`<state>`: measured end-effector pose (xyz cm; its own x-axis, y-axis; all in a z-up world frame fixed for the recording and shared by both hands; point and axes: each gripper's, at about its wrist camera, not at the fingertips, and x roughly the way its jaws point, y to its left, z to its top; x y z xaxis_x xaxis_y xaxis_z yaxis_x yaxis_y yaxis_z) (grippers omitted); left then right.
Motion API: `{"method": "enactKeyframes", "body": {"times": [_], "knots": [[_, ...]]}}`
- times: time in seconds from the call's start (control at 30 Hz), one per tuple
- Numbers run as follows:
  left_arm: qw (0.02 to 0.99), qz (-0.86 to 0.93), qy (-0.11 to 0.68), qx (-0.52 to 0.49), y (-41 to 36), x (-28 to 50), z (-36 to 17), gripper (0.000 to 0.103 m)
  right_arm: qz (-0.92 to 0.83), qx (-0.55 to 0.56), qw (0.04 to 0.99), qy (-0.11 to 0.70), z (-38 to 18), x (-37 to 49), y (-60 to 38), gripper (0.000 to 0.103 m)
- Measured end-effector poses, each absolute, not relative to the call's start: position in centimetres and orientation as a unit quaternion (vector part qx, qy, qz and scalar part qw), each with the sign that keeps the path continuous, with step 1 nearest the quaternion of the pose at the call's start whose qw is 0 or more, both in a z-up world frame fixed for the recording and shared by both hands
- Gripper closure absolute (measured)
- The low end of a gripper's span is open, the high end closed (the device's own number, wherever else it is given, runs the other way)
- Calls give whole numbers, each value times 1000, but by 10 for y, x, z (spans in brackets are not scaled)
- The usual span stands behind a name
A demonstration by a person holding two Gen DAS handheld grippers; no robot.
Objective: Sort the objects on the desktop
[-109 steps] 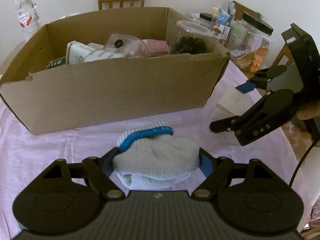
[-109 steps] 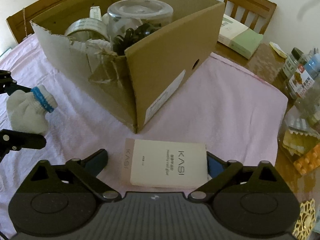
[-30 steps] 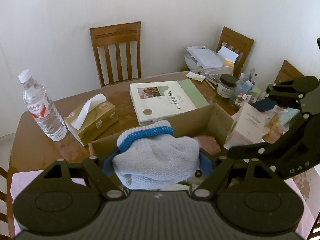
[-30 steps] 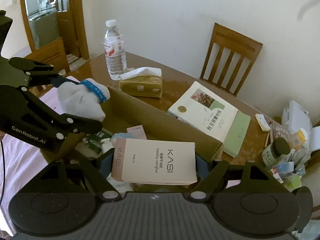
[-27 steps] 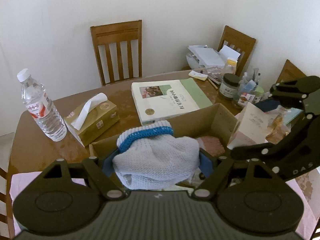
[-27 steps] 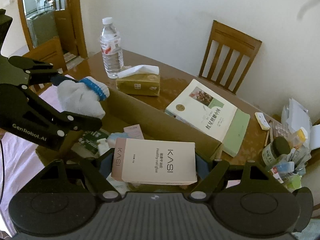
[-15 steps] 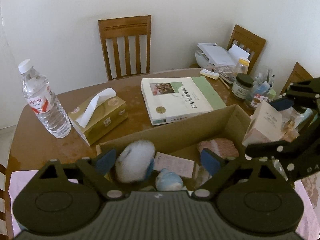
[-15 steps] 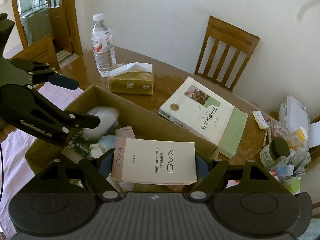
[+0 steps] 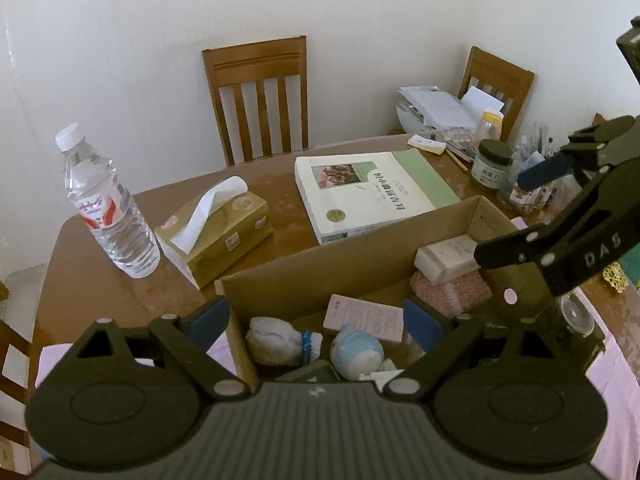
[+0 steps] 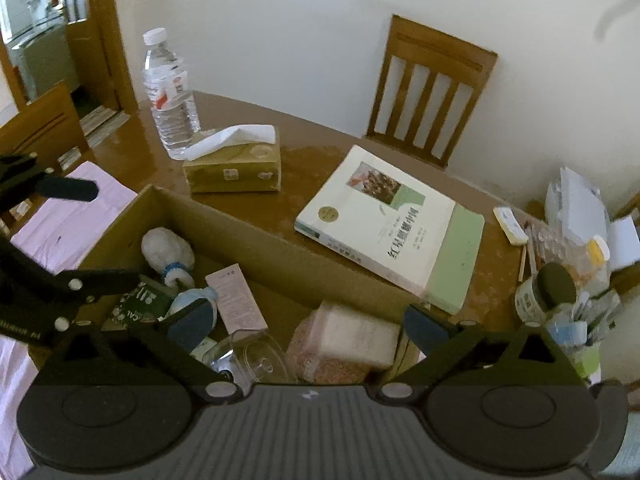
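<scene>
Both grippers hang over the cardboard box (image 9: 360,258), and both are spread wide with nothing between their blue pads. The left gripper (image 9: 318,320) sits above the box's left end; the right gripper (image 10: 310,322) sits above its right end.

The white glove (image 9: 276,342), balled up with a blue cuff, lies on the box floor at the left end, just beside a small blue-and-white toy (image 9: 358,352). From the right wrist view the glove (image 10: 168,254) rests against the far wall of the box. The cream KASI box (image 9: 446,258) lies at the right end, on top of a pinkish speckled item (image 9: 450,290); from the right wrist it shows as a pale block (image 10: 358,338) on that same item. Between the 2 ends lie a pink leaflet (image 10: 236,298), a dark green packet (image 10: 140,304) and a clear plastic container (image 10: 252,360).

Beyond the box on the brown table (image 9: 100,292) stand a water bottle (image 9: 106,208), a tissue box (image 9: 218,230) and a large book (image 9: 368,190), all apart from the box. A dark-lidded jar (image 9: 490,164) stands among clutter at the table's right side. 2 wooden chairs (image 9: 260,96) stand against the white wall.
</scene>
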<state>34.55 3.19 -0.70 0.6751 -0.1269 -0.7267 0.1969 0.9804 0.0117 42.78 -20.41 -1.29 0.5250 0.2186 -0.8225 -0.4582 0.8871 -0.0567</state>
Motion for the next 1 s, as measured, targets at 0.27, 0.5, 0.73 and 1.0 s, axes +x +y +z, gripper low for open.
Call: {"method": "enactKeyframes", "body": {"times": [0.27,0.5,0.73,1.0], "knots": [[915,-71,390,69,33,333,-2,9,172,-106,870,450,1,426,-216,0],[928,-40,362,81,28,304,11,3,127,-101,884,439,25,401,-228,0],[929,-36,359,87,12,265,20,3,109,-68,890,438,29,350,-237,0],[923,-39,378,59,-6,226,23,3,91,-15,876,474,8,301,-239,0]]}}
